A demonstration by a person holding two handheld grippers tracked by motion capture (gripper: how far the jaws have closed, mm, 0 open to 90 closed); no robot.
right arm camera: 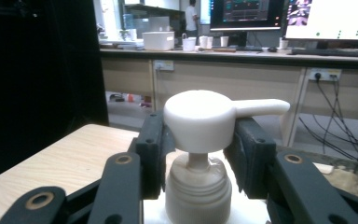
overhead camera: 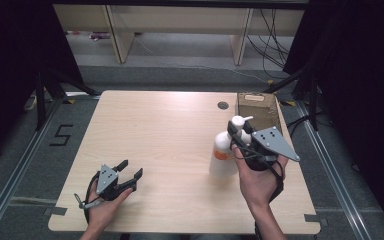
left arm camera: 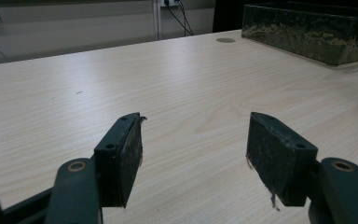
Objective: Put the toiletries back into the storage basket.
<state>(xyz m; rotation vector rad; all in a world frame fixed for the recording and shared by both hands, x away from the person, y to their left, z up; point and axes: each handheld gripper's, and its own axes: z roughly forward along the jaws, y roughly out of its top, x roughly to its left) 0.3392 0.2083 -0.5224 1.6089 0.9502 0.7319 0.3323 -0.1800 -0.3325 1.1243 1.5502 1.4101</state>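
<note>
Bottle: white plastic pump bottle with an orange label (overhead camera: 223, 150) stands upright right of centre in the high view, just in front of the brown open-topped cardboard box (overhead camera: 258, 100) at the upper right of the table.
Right gripper (overhead camera: 238, 135): its 2 black jaws sit either side of the bottle's neck, under the pump head (right arm camera: 200, 119); whether they truly pinch it or only bracket it, I cannot tell.
Left gripper (overhead camera: 130, 170): spread wide and holding nothing, lower left of the pale wooden table (overhead camera: 170, 130).
Risk 1: a grip this high on a narrow neck could let the bottle swing or slip once lifted.
Risk 2: squeezing near the head might press the pump and squirt.
Risk 3: the spout could catch the box rim.
</note>
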